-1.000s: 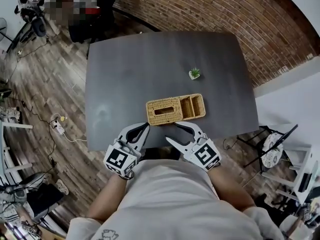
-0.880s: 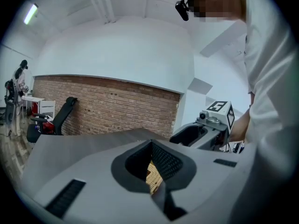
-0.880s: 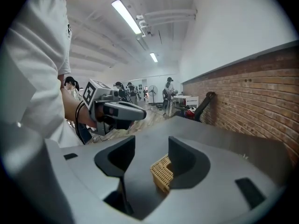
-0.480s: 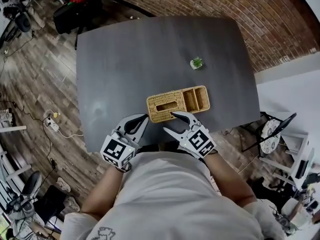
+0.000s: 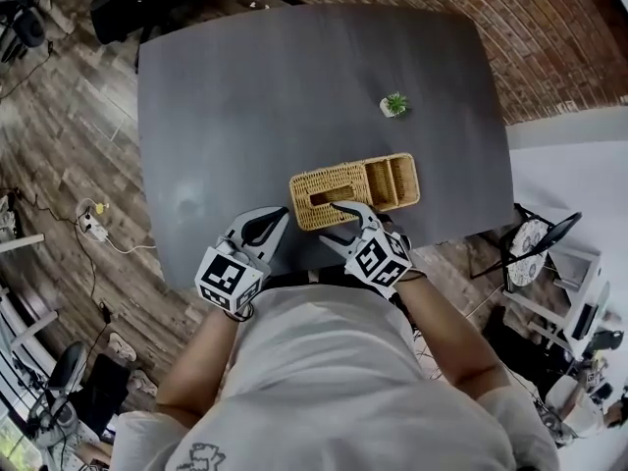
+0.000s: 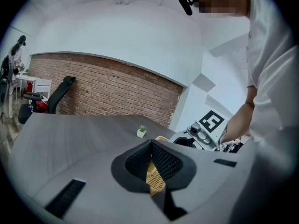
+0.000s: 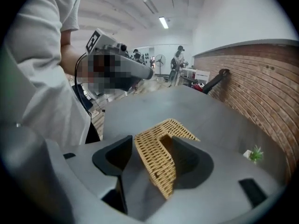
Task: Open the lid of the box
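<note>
A woven wicker box (image 5: pixel 355 186) lies near the front edge of the grey table (image 5: pixel 245 96). Its left half is covered by a lid (image 5: pixel 312 181) with a slot, and its right half shows open compartments (image 5: pixel 394 179). My right gripper (image 5: pixel 329 222) is open; its jaws have just been opening and straddle the lid's near edge without pressing. In the right gripper view a corner of the box (image 7: pixel 161 160) stands between the wide jaws of the right gripper (image 7: pixel 156 164). My left gripper (image 5: pixel 283 215) is shut and empty, just left of the box. The box (image 6: pixel 154 181) shows through the left gripper's (image 6: pixel 150 146) finger gap.
A small potted plant (image 5: pixel 394 105) stands on the table behind and to the right of the box, also in the left gripper view as the plant (image 6: pixel 141 131). A brick wall (image 5: pixel 549 37) runs along the table's far right. Wooden floor (image 5: pixel 59 145) and cables lie to the left.
Both grippers have come down and forward to the box. The right gripper's jaws have spread wider and now straddle the lid's near edge. The left gripper stays shut.
</note>
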The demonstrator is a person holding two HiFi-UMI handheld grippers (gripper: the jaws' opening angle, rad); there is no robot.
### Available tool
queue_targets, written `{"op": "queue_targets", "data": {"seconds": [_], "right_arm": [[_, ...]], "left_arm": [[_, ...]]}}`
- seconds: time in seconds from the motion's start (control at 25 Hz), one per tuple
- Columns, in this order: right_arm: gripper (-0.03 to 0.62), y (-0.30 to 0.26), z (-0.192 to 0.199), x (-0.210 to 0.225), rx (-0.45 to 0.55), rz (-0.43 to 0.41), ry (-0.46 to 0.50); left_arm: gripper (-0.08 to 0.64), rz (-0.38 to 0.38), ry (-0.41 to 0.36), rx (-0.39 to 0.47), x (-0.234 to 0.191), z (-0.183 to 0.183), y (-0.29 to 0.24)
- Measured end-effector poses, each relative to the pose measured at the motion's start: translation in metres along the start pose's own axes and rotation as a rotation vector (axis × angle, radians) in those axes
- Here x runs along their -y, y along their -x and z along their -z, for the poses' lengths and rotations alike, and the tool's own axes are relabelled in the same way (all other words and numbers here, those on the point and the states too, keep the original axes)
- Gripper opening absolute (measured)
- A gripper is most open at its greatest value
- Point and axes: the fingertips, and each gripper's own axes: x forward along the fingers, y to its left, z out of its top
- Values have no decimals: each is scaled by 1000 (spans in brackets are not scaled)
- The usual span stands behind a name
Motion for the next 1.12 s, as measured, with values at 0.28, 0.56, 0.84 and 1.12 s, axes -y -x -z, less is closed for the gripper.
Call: {"op": "queue_targets", "data": {"seconds": [0.28,0.56,0.84,1.12], "right_arm": [[275,-24,15,-2,-110,-26,159],[278,-40,32,-6,-198,-80,247],[276,-51,37,-3,-240,-96,302],[261,-51,35,-5,-259,-120,335]], "left_arm": [[11,15,12,-32,-8,15,-10],[11,27,17,-51,-12,24,-15],[11,27,29,-57,-17,28,-13],[11,27,32,-49,-18,28,-7]]}}
